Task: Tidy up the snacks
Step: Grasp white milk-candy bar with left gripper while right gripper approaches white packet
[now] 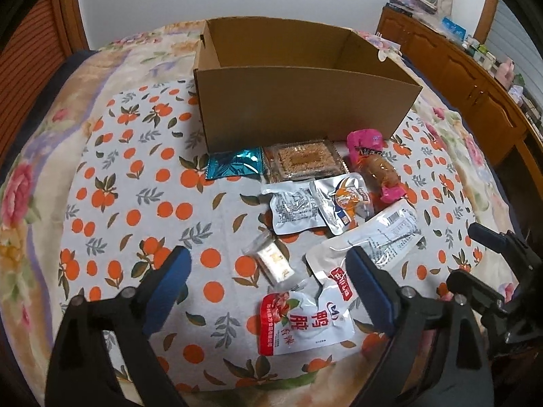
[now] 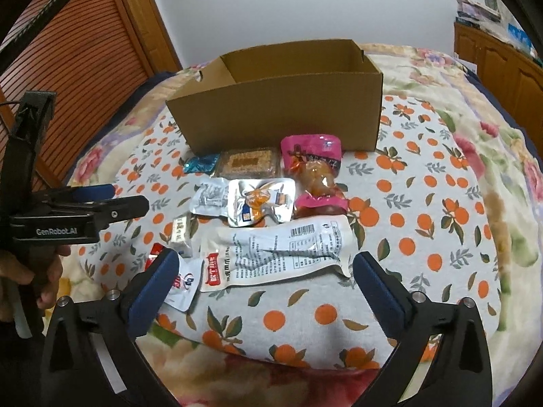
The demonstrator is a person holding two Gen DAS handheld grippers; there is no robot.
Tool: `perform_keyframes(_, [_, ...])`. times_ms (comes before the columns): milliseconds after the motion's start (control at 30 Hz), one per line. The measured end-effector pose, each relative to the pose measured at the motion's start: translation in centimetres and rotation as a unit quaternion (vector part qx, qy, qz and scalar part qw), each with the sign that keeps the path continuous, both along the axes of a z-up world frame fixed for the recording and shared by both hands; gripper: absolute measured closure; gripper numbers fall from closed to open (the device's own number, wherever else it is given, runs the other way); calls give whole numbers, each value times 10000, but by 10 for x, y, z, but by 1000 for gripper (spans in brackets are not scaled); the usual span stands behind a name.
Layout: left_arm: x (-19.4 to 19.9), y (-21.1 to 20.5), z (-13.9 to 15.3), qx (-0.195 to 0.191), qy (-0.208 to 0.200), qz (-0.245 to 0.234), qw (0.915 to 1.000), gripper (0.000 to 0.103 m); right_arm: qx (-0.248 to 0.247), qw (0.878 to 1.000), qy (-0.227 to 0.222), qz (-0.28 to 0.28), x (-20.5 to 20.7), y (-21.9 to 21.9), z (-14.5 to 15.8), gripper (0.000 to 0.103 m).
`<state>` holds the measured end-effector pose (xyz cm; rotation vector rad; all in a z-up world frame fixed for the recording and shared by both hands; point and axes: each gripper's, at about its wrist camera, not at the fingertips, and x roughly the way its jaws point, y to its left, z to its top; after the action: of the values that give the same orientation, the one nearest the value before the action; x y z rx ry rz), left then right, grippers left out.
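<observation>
An open cardboard box stands on an orange-print cloth. In front of it lie a teal packet, a clear tray of crumbly cake, a pink-wrapped drumstick, silver pouches, a long white pouch, a small white bar and a red-and-white pouch. My left gripper is open above the red-and-white pouch. My right gripper is open, just short of the long white pouch.
The orange-print cloth lies on a floral bedspread. A wooden cabinet with clutter runs along the right. A slatted wooden door is at the left. The left gripper shows in the right wrist view.
</observation>
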<state>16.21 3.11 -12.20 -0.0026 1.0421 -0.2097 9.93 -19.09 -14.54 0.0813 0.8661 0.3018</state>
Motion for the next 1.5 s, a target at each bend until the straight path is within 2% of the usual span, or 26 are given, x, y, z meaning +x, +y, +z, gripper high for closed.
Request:
perform_keyframes(167, [5,-2,-5,27,89,-47,9999,6,-71,9999,51,63,2,3,-7,0])
perform_keyframes(533, [15,-4,-27,9,430,14,9991,6,-50,9994,317,-116,6,1,-23,0])
perform_keyframes(933, [28,-11,-59,308,807,32,9963,7,-94,9977,638,-192,10,4,-42,0])
perform_keyframes(1167, [31,-14,-67,351,946,11,9949,25,-99,9975,677,-182,11,5,-45,0])
perform_keyframes(1200, [31,-15,-68,356,959,2,9948,30,-103,9975,682,-181,11,5,-45,0])
perform_keyframes(1433, [32,-15,-75,387,1084,0,9934,44,-109,9971,740,-166,13,7,-49,0])
perform_keyframes(1500, [33,-16,-76,351,1104,-29,9933,53,-119,9969,754,-167,14,7,-50,0])
